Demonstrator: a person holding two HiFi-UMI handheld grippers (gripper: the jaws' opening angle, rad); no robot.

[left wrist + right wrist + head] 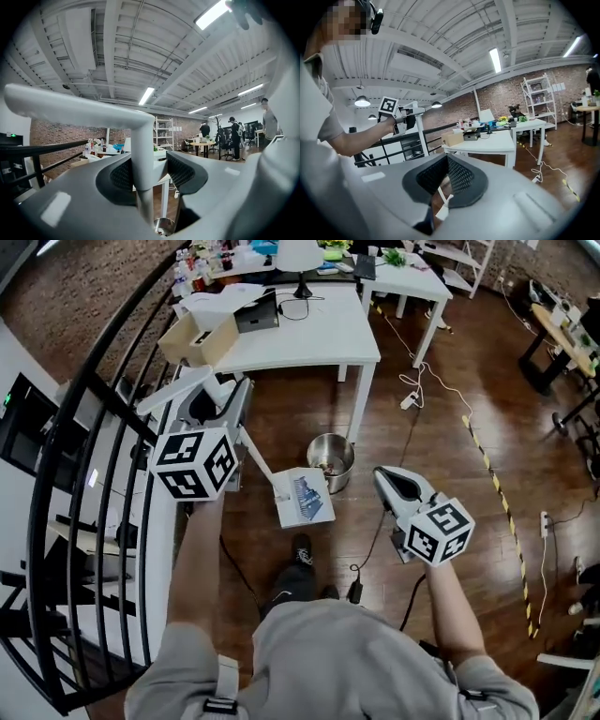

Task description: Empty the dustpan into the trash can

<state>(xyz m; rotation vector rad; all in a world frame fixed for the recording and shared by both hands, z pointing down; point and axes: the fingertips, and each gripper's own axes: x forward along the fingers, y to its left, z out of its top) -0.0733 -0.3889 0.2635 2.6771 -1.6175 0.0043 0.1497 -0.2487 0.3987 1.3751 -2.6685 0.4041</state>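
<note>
Where one trash can [337, 472] stands, the left hand-held gripper [143, 174] holds one dustpan [305, 498]

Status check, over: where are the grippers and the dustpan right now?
Left gripper shut on dustpan handle. Right gripper shut, empty. Dustpan hangs by trash can rim. Nothing in the way.

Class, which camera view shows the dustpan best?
The head view: the dustpan appears with its long handle. The left gripper view shows only the handle, close up between the jaws; the right gripper view shows a small part between its jaws.
</note>
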